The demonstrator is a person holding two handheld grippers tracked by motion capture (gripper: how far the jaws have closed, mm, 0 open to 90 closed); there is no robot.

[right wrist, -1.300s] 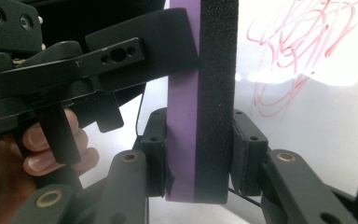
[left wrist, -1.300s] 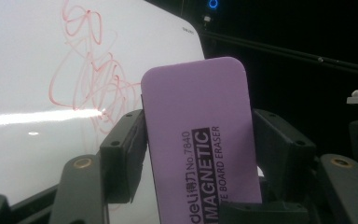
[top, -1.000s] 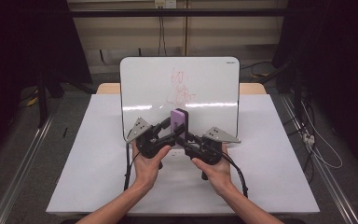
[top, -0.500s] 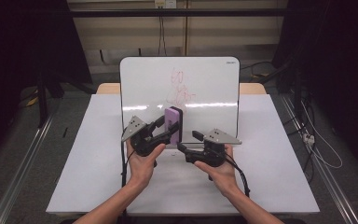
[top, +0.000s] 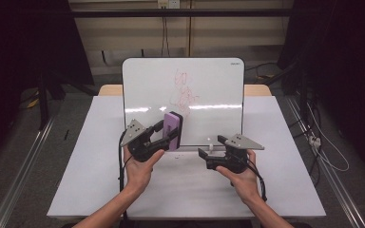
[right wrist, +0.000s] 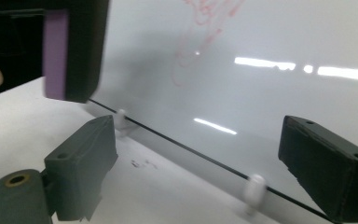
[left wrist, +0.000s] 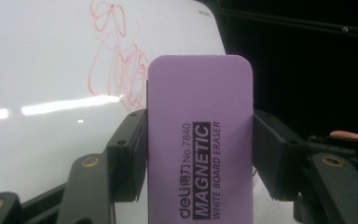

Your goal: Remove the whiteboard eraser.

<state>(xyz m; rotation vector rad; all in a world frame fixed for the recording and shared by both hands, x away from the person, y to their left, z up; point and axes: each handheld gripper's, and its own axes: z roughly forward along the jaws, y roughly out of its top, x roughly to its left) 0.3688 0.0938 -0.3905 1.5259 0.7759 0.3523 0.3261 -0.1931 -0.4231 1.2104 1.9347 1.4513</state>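
My left hand-held gripper point(top: 167, 135) clamps the purple magnetic eraser point(left wrist: 200, 140) by its long edges, raised before the whiteboard point(top: 209, 85) below red scribbles point(top: 184, 90). It seems light, rigid-backed. My right hand-held gripper point(top: 208, 153) hangs unclenched over the worktop point(top: 85, 156).

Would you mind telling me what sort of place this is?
Probably a lab recording station: a white table with a whiteboard, dark curtains, and floor cables.

The claw point(left wrist: 200, 154) grips a purple eraser point(left wrist: 200, 140), seemingly near the scribbled whiteboard point(left wrist: 51, 70).
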